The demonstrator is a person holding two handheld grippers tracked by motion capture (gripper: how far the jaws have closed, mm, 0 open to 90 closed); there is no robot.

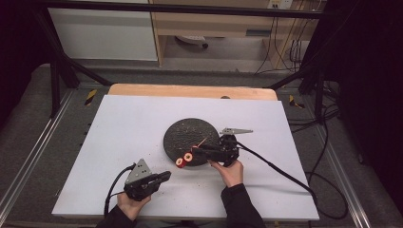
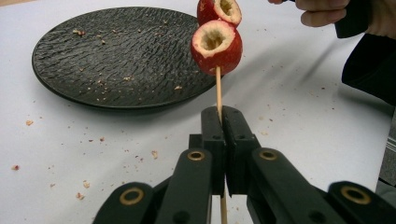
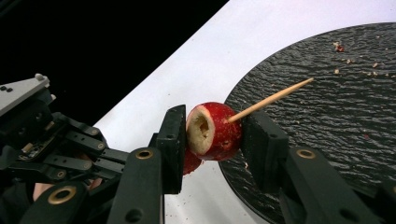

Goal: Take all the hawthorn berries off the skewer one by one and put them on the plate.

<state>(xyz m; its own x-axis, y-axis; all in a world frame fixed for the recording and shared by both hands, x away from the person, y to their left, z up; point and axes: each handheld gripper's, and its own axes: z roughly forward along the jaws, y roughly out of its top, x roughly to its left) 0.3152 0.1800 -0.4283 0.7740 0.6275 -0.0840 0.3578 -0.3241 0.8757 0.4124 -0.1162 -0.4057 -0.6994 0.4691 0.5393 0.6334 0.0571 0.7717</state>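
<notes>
Two cored red fruits (image 2: pixel 216 44) sit threaded on a thin wooden skewer (image 2: pixel 218 88). My left gripper (image 2: pixel 222 121) is shut on the skewer's lower end, near the table's front left (image 1: pixel 164 176). The upper fruit (image 3: pixel 215 130) lies between the pads of my right gripper (image 3: pixel 212 140), and both pads touch its sides. The other fruit (image 3: pixel 190 162) is just behind it, partly hidden. The skewer's pointed tip (image 3: pixel 271 99) sticks out over the black textured plate (image 3: pixel 336 116). In the high view the fruits (image 1: pixel 184 160) hang at the plate's front edge, with the right gripper (image 1: pixel 192 154) reaching in from the right.
The black plate (image 1: pixel 190 133) lies mid-table on a white sheet (image 1: pixel 123 123), scattered with crumbs. More crumbs dot the sheet near the left gripper. Cables trail from both grippers toward the front and right. A wooden table edge (image 1: pixel 190 90) runs along the back.
</notes>
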